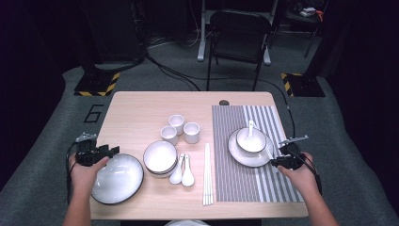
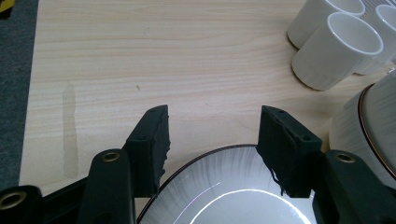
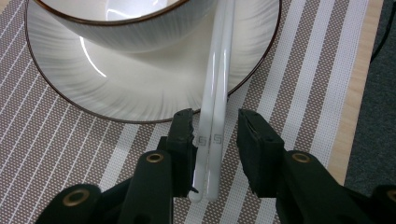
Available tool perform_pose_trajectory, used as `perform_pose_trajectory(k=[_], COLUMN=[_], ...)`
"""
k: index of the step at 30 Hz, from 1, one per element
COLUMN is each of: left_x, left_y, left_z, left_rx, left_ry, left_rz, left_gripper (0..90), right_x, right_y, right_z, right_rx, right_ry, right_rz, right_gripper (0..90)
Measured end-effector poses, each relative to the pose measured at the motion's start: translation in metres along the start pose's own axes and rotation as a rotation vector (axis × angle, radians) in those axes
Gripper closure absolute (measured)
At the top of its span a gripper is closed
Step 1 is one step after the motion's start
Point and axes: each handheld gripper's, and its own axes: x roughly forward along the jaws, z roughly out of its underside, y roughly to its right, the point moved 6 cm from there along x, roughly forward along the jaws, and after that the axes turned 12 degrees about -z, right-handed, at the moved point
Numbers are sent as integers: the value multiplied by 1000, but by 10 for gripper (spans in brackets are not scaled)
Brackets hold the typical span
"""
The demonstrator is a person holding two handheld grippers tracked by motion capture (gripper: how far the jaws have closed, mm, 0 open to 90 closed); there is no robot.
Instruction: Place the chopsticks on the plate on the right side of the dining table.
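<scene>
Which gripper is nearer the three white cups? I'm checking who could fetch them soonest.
Left. The left gripper sits at the large plate, with the cups up and to its right. The right gripper is farther, at the plate on the striped mat, straddling chopsticks.

- Between the right tool's (image 3: 215,140) black jaws lay white chopsticks (image 3: 215,93).
- Ahead of it, the plate (image 3: 140,88) was white, brown-rimmed.
- Under it, the placemat (image 3: 56,140) was brown with white stripes.
- The worktop (image 2: 140,60) beyond the left tool (image 2: 212,140) was pale wood.
</scene>
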Motion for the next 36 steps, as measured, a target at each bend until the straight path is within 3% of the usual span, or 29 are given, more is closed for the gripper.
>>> perform_pose_trajectory(k=[22, 36], left_x=[2, 2], left_y=[0, -1], left_z=[1, 2], left_rx=[-15, -23], left_ry=[-4, -5], left_rz=[3, 5], left_gripper=[437, 437], right_x=[5, 4], right_y=[0, 6], right_z=[12, 12], right_rx=[-6, -33], right_ry=[-38, -55], right_rz=[-10, 18], right_gripper=[716, 748])
